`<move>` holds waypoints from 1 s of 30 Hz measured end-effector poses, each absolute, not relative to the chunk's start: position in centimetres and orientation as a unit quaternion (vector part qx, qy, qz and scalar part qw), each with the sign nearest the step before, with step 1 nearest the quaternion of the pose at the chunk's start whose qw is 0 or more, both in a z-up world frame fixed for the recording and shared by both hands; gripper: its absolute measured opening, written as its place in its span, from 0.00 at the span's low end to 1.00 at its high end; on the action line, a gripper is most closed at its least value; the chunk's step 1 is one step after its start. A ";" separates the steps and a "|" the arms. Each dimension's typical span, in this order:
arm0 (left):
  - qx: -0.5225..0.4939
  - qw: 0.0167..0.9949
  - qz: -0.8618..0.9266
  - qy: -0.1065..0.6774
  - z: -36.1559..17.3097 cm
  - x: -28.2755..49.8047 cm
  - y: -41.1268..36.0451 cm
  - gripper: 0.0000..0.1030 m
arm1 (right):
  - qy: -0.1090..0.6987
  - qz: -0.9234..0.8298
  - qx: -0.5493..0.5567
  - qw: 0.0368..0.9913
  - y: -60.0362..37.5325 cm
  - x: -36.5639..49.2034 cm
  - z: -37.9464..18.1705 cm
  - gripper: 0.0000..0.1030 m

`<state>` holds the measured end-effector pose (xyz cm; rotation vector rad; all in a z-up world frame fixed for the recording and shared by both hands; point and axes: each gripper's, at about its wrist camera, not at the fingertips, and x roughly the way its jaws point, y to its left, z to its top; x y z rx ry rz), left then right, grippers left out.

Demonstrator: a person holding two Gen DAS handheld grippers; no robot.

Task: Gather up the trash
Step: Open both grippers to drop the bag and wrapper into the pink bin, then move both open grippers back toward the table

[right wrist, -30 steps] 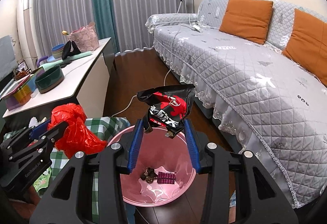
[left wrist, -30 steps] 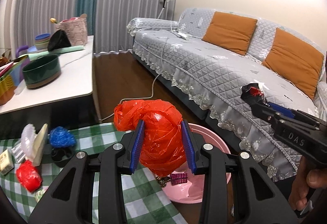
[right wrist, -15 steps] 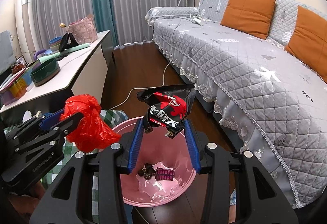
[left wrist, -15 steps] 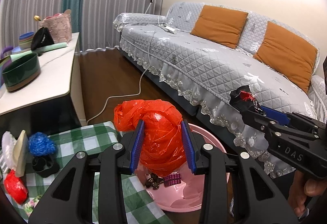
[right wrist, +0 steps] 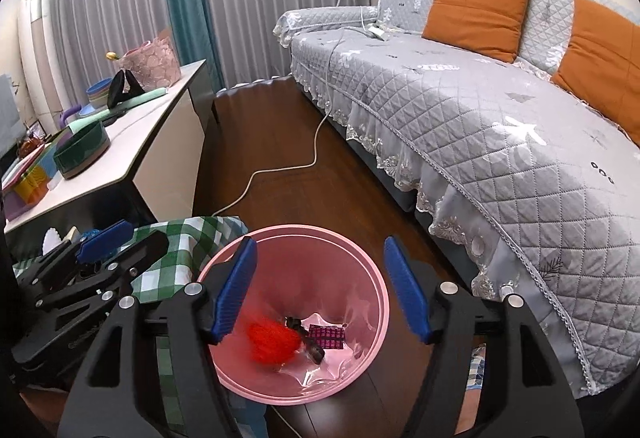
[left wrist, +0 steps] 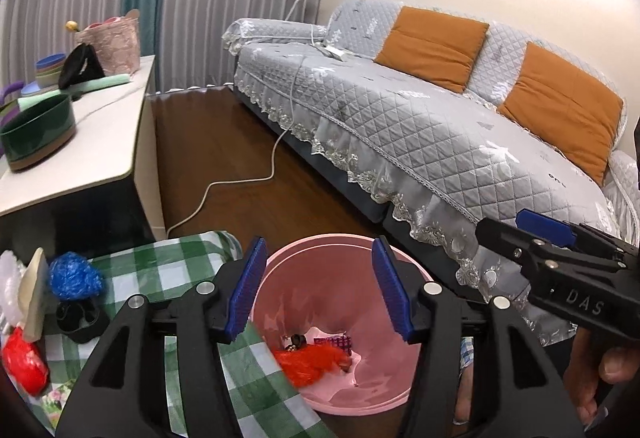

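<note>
Left tool (left wrist: 318, 288) and right tool (right wrist: 322, 288), jaws just opened, hold nothing. Red bag (right wrist: 274, 342) and black wrapper (right wrist: 310, 340) lie in the pink bin (right wrist: 376, 278) below both (release clean). Next I should clear the rim before reaching for desk (left wrist: 168, 262) trash.

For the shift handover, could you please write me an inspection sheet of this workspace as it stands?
Surface: green checked cloth on a low table beside the bin.
Job's things: pink bin on the floor holds a red bag, a dark wrapper and a purple packet.
Clutter: blue wad, red wad and black item on the cloth.
Grippers: left claw and right claw have just been opening; nothing between their jaws.
Cables: white cable from sofa across the floor.
Surroundings: white desk, curtains.
</note>
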<state>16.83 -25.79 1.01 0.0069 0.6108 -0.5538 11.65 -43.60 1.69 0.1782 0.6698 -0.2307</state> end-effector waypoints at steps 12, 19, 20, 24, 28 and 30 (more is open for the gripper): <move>-0.019 0.930 -0.228 0.289 3.3 12.8 -21.6 0.53 | 0.298 -0.073 0.082 0.948 -40.6 10.4 4.6 0.64; -0.026 0.938 -0.203 0.280 4.6 10.2 -18.7 0.53 | 0.284 -0.049 0.082 0.954 -38.6 9.3 6.1 0.63; -0.027 0.939 -0.199 0.279 4.8 9.9 -18.3 0.53 | 0.281 -0.043 0.084 0.955 -38.1 9.0 6.3 0.63; -0.038 0.944 -0.176 0.275 5.7 8.6 -15.4 0.53 | 0.277 -0.022 0.087 0.957 -36.5 8.6 6.9 0.60; -0.048 0.949 -0.154 0.271 6.5 7.5 -12.8 0.53 | 0.275 0.005 0.079 0.958 -34.2 8.2 7.5 0.58; -0.050 0.952 -0.140 0.266 7.0 7.0 -11.3 0.53 | 0.272 0.019 0.077 0.959 -33.0 8.0 7.7 0.57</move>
